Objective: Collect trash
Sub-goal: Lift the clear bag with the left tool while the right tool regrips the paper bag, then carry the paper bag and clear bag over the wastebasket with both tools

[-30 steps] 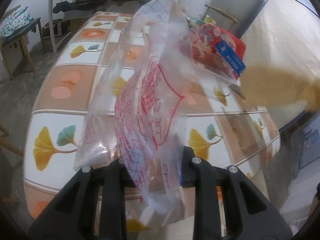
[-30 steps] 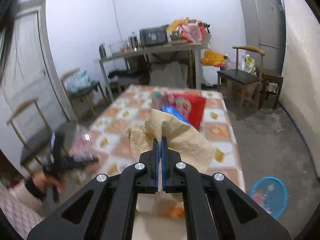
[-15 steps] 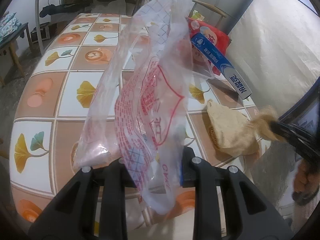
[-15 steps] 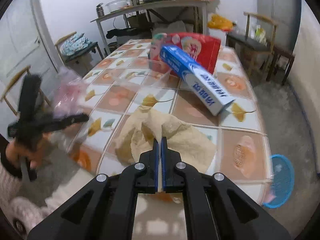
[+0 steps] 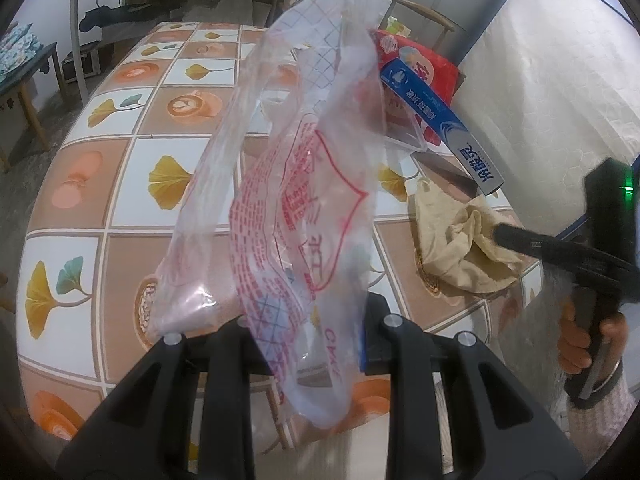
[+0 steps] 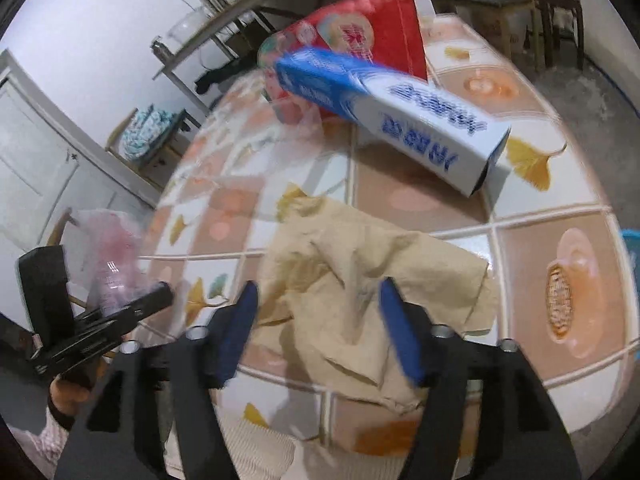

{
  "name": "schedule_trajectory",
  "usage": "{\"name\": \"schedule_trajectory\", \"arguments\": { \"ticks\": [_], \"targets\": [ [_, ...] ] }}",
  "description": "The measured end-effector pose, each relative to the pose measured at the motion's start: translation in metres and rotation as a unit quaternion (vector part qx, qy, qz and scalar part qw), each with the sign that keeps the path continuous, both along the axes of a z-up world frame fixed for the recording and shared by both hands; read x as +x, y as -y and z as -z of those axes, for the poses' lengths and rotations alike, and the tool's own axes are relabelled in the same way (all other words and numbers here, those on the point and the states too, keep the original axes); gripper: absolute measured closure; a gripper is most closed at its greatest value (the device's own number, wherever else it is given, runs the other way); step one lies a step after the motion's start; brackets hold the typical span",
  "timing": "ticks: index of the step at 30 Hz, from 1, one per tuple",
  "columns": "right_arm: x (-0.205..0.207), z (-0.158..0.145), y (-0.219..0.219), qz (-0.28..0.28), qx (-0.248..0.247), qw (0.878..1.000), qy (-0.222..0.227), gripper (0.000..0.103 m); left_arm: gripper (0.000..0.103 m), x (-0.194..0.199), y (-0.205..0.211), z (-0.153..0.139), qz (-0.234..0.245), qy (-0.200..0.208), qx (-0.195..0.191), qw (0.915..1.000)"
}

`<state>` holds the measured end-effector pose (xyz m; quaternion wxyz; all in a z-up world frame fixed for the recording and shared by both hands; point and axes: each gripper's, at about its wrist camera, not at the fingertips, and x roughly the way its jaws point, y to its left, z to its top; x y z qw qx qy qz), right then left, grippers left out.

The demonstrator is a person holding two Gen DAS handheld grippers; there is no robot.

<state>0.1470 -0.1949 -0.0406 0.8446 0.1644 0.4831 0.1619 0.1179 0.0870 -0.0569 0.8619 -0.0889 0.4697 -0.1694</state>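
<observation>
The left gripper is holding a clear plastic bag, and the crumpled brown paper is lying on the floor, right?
Not quite. The left gripper does hold the clear plastic bag, but the crumpled brown paper lies on the tiled table, near its edge, not on the floor. The right wrist view shows it resting on the tiles between the right gripper's opening jaws.

Your left tongs (image 5: 308,320) are pinching a clear plastic bag (image 5: 296,184) with red print, which is hanging up over the tiled desk (image 5: 120,184). Your right tongs (image 5: 500,236) are sitting at a crumpled tan paper (image 5: 452,248) near the desk edge. A blue-white box (image 5: 440,120) is leaning on a red packet (image 5: 420,64) behind it.
</observation>
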Motion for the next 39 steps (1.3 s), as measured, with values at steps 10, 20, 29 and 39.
{"name": "schedule_trajectory", "arguments": {
  "ticks": [10, 20, 29, 39],
  "targets": [
    [0.009, 0.022, -0.022, 0.018, -0.138, 0.99, 0.011, 0.015, 0.079, 0.004, -0.001, 0.004, 0.008, -0.005, -0.004, 0.9999],
    [0.014, 0.033, -0.059, -0.048, -0.214, 0.975, 0.033, 0.006, 0.079, 0.005, -0.003, 0.006, 0.01, -0.004, -0.01, 0.9999],
    [0.012, 0.025, -0.044, -0.01, -0.217, 0.976, 0.028, 0.044, 0.079, 0.008, -0.003, 0.007, 0.009, -0.006, -0.006, 0.9999],
    [0.016, 0.021, -0.02, 0.034, -0.192, 0.981, 0.016, 0.092, 0.079, 0.006, 0.002, 0.002, 0.008, 0.0, 0.005, 1.0]
  ]
}}
